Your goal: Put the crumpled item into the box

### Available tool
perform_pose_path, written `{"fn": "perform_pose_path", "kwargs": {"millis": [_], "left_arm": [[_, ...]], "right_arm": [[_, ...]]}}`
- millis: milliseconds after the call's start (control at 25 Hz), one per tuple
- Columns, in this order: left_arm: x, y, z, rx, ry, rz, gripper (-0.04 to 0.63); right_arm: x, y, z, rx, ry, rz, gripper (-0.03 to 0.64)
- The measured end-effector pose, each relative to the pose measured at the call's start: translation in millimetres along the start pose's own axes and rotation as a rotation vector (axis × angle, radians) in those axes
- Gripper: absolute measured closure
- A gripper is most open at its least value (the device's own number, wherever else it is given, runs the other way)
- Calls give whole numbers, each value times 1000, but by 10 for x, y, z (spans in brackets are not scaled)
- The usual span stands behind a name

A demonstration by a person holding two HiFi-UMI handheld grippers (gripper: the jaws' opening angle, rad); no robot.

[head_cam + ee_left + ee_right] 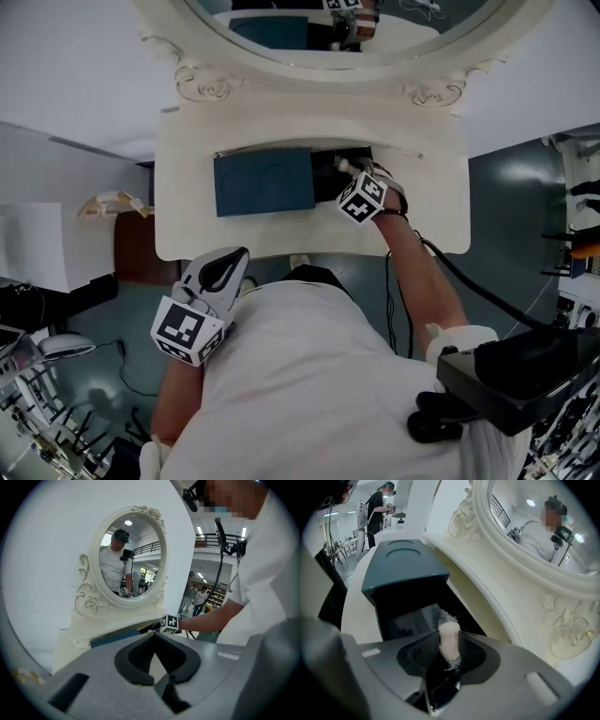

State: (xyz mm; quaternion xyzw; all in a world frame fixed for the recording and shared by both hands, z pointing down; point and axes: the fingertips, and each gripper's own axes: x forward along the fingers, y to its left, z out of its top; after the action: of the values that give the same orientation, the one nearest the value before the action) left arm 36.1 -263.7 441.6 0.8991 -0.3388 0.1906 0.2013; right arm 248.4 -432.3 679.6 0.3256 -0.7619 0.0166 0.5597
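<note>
A dark teal box (263, 181) sits on the white dressing table (187, 234), its lid lying left of the black opening (330, 172). My right gripper (351, 172) hangs over that opening, pointing steeply down. In the right gripper view it (450, 649) is shut on the crumpled item (449, 639), a whitish wad in clear wrap held upright between the pads above the box's dark inside (401, 618). My left gripper (236, 261) is off the table's front edge, near the person's body, shut and empty (153, 637). From there the teal box (115, 639) shows edge-on.
An oval mirror (328, 37) in an ornate white frame stands at the table's back, close behind the box. A brown seat (141, 248) is left of the table. A black cable (469, 281) trails from the right arm. Racks and gear line the right side (577, 225).
</note>
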Motion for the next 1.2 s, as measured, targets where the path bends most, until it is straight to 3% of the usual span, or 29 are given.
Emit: {"fn": "perform_pose_path", "kwargs": {"millis": [520, 840, 1000, 1200], "left_arm": [[-166, 99, -48, 6, -6, -21, 594], [-412, 83, -147, 31, -18, -70, 594], [-622, 77, -234, 46, -24, -100, 594], [-898, 89, -347, 66, -32, -144, 594]], "right_arm": [[-31, 63, 7, 48, 15, 18, 420], [-412, 142, 95, 130, -24, -62, 414], [-726, 302, 205, 164, -59, -120, 445], [-1075, 664, 330, 206, -84, -180, 565]]}}
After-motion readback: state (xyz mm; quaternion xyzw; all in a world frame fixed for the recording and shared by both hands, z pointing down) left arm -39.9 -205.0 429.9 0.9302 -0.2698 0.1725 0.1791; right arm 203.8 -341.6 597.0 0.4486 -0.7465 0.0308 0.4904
